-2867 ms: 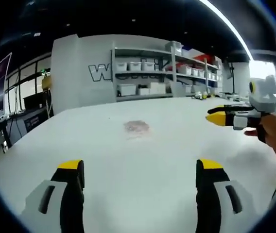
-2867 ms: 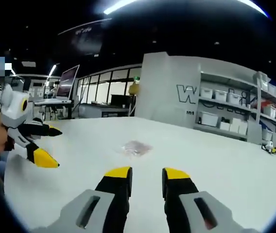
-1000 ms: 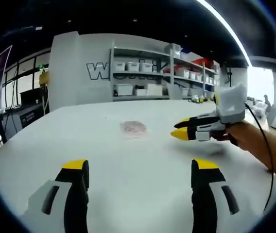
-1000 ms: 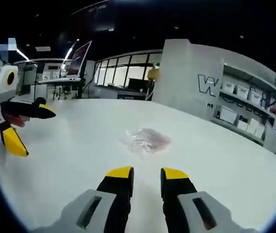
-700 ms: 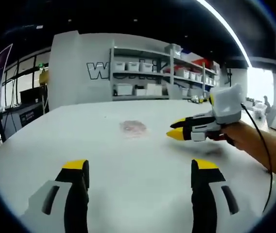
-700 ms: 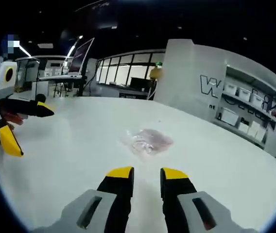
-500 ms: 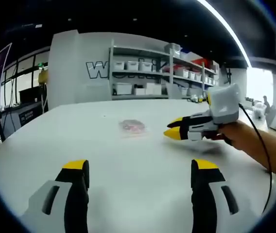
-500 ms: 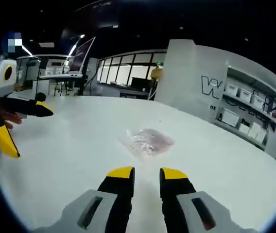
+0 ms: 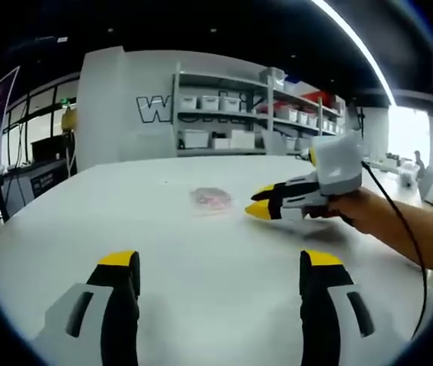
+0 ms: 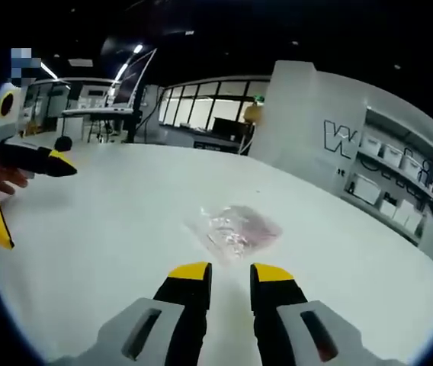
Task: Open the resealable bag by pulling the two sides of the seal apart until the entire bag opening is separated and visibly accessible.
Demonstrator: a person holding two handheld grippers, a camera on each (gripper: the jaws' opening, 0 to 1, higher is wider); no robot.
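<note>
A small clear resealable bag [image 9: 210, 200] with pinkish contents lies flat on the white table [image 9: 201, 305], its seal closed as far as I can tell. In the left gripper view my left gripper [image 9: 218, 265] is held low over the table, well short of the bag, jaws wide apart and empty. My right gripper [image 9: 262, 201] comes in from the right, held by a hand [image 9: 361, 213], its tips just right of the bag. The right gripper view shows the bag [image 10: 235, 227] straight ahead of my right gripper [image 10: 230, 273], whose jaws stand narrowly apart with nothing between them. The left gripper [image 10: 26, 194] hangs at the left.
The broad white table [image 10: 110, 252] runs on around the bag. Behind it stand shelves with white bins [image 9: 224, 114] against a grey wall with large letters. Windows and desks with monitors [image 10: 125, 84] lie further back on the left.
My right gripper has travelled toward the bag, which now looks larger and closer in its view. The left gripper has stayed almost still. The bag has not moved.
</note>
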